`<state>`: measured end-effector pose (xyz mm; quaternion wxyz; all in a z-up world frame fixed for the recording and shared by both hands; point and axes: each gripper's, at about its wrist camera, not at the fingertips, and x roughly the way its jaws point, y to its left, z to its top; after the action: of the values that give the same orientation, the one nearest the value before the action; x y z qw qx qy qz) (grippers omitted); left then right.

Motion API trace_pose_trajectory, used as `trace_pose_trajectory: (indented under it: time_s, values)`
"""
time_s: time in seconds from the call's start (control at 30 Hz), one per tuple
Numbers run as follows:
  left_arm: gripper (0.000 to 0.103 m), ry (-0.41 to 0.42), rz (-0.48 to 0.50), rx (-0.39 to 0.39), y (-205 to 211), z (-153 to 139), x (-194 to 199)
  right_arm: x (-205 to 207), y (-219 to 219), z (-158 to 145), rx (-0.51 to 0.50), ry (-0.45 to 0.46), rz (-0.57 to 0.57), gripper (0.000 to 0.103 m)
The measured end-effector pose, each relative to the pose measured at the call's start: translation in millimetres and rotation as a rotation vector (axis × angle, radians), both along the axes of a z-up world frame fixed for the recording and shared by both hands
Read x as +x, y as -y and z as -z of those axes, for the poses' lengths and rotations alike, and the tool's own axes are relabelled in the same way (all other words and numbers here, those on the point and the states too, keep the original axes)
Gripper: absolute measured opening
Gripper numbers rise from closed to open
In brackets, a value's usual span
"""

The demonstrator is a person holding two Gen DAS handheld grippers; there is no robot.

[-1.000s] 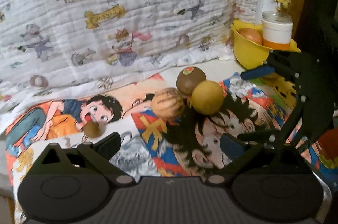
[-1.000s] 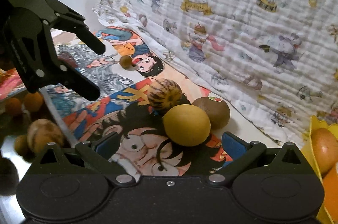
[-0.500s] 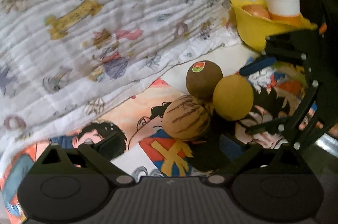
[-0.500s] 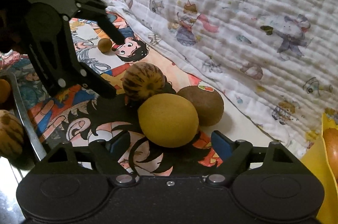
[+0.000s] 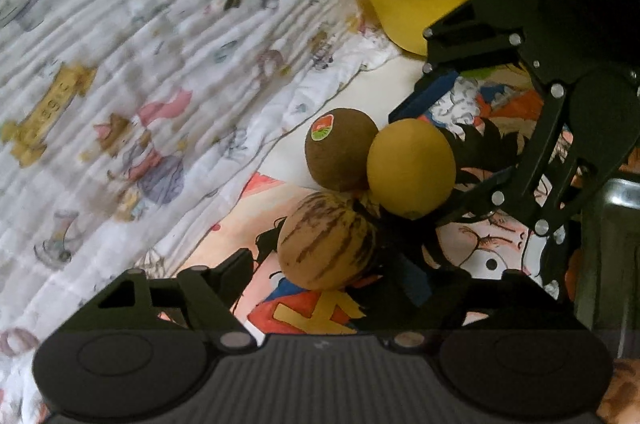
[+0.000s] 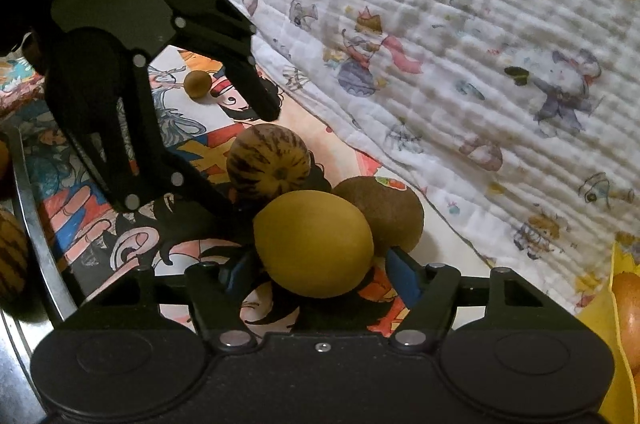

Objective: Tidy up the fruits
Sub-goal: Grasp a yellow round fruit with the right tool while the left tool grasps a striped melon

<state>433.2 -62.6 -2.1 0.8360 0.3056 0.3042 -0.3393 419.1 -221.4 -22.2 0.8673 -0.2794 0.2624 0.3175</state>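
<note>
Three fruits sit touching on a cartoon-print mat: a striped tan melon-like fruit (image 5: 326, 240) (image 6: 269, 160), a yellow lemon (image 5: 410, 168) (image 6: 314, 244) and a brown kiwi with a sticker (image 5: 340, 148) (image 6: 386, 210). My left gripper (image 5: 324, 276) is open, its fingers either side of the striped fruit. My right gripper (image 6: 316, 272) is open, its blue-padded fingers flanking the lemon, apparently just touching its sides. Each gripper shows in the other's view, the right one (image 5: 448, 144) and the left one (image 6: 248, 152).
A yellow bowl (image 5: 404, 12) holding an orange fruit and a white cup stands at the back right. A small brown fruit (image 6: 197, 83) lies further left on the mat. A metal tray (image 6: 36, 244) with fruit is at the left. A patterned white cloth (image 6: 460, 44) hangs behind.
Both grippers have moved in closer to the fruit cluster. The left now straddles the striped fruit; the right's fingers have narrowed around the lemon.
</note>
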Motion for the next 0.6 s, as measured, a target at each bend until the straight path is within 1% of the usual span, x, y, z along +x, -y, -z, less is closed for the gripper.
trace_pose_trajectory:
  time_s: [0.07, 0.3, 0.4, 0.47, 0.6]
  values:
    - [0.077, 0.002, 0.008, 0.01, 1.2, 0.3, 2.0, -0.6, -1.2, -0.4, -0.009, 0.008, -0.01, 0.069]
    - [0.073, 0.019, 0.04, 0.027, 5.7, 0.4, 7.7, -1.5, -5.8, -1.0, -0.029, 0.034, -0.036, 0.067]
    - [0.068, 0.018, 0.06, 0.026, 7.3, 0.6, 8.3, -1.8, -7.6, -1.2, -0.029, 0.038, -0.045, 0.064]
    - [0.062, 0.014, 0.076, 0.025, 7.9, 0.8, 8.3, -2.5, -8.0, -1.6, -0.027, 0.039, -0.05, 0.063]
    - [0.059, 0.013, 0.09, 0.019, 9.4, 1.5, 8.7, -2.7, -8.1, -2.1, -0.019, 0.038, -0.051, 0.062]
